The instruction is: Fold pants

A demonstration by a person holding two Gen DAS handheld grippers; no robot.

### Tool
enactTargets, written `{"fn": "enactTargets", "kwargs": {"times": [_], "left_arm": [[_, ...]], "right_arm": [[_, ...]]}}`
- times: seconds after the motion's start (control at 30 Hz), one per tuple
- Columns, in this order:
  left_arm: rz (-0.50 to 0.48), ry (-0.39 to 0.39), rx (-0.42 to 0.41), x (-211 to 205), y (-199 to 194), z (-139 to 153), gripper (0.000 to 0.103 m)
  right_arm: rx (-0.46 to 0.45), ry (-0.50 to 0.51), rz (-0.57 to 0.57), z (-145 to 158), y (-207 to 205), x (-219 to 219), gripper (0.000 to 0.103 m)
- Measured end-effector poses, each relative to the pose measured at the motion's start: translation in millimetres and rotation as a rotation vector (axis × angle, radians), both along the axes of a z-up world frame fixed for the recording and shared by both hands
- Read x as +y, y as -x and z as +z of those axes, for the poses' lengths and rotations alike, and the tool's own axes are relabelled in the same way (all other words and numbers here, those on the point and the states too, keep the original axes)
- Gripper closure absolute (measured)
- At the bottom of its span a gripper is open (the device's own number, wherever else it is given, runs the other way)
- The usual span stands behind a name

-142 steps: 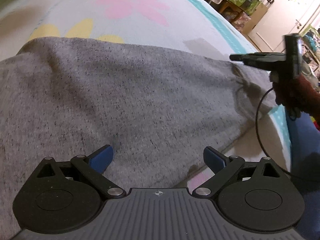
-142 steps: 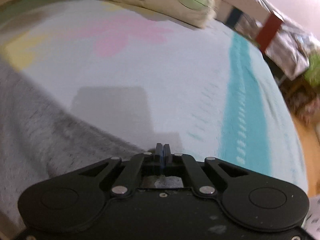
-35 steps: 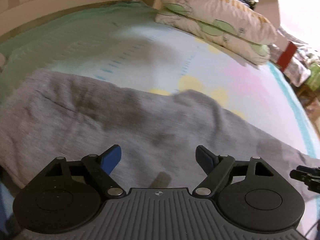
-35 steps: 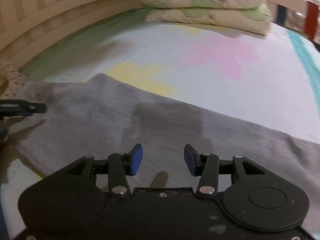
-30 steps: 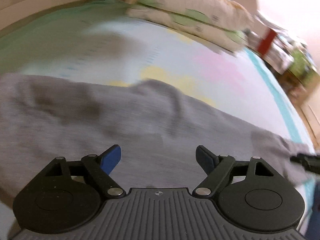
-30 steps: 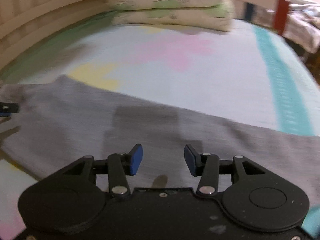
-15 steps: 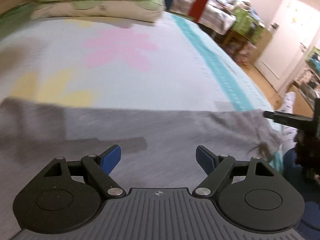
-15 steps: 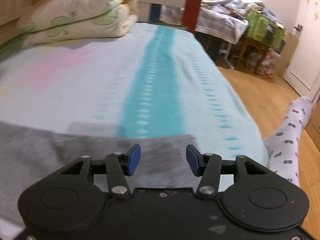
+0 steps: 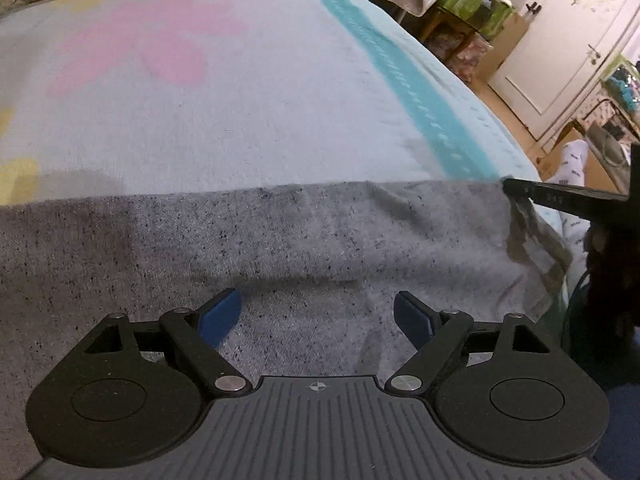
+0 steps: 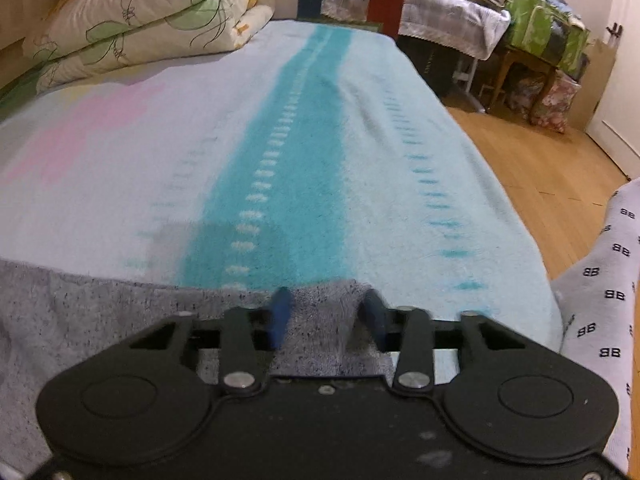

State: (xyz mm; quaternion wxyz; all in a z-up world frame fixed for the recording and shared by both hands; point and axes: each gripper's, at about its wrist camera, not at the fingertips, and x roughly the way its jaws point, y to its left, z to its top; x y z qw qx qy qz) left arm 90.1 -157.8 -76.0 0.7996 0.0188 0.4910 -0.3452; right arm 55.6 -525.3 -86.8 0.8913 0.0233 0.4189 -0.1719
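The gray pants [image 9: 280, 248] lie flat on the bed [image 9: 240, 100], stretched long from left to right, and the right claw [image 10: 326, 314], spread wide around the right end, is nearer to it than the left claw [image 9: 318, 316], spread over the middle.

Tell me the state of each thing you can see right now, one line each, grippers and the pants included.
Left gripper: open, just over the fabric, holding nothing.
Right gripper: open, fingers either side of the pants' end corner, not clamped.
Gray pants: spread flat across the bed, the end hem drooping over the bed's edge.
Folded quilt: stacked at the far end.
Door: closed.
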Motion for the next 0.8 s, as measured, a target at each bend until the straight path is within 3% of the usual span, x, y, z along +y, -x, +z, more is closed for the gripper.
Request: {"fn": "enactTargets", "kwargs": {"times": [0.13,0.23,0.37,0.43,0.47,0.5,0.57,0.8], "left_arm": [[0.005,0.007,0.01,0,-1,1,0.018],[0.022,0.025,0.023,3,-4,3,0.018],[0.018,0.006,0.016,1,-3,7,0.018],[0.017,0.007,0.013,1,-2,11,0.018],[0.017,0.009,0.008,-1,-2,11,0.018],[0.016,0.009,0.002,-2,-1,13,0.018],[0.009,0.02,-0.007,-3,5,16,0.018],[-0.076,0.008,0.002,-16,29,9,0.018]], "right_arm": [[0.009,0.032,0.02,2,0,8,0.098],[0.019,0.118,-0.013,4,2,13,0.1],[0.025,0.055,-0.08,-3,2,2,0.099],[0.001,0.027,-0.087,2,3,-1,0.094],[-0.025,-0.012,-0.093,7,6,-5,0.084],[-0.042,-0.061,-0.102,11,10,-12,0.066],[-0.059,-0.156,-0.105,20,18,-24,0.051],[0.063,-0.214,-0.044,25,34,-35,0.04]]}}
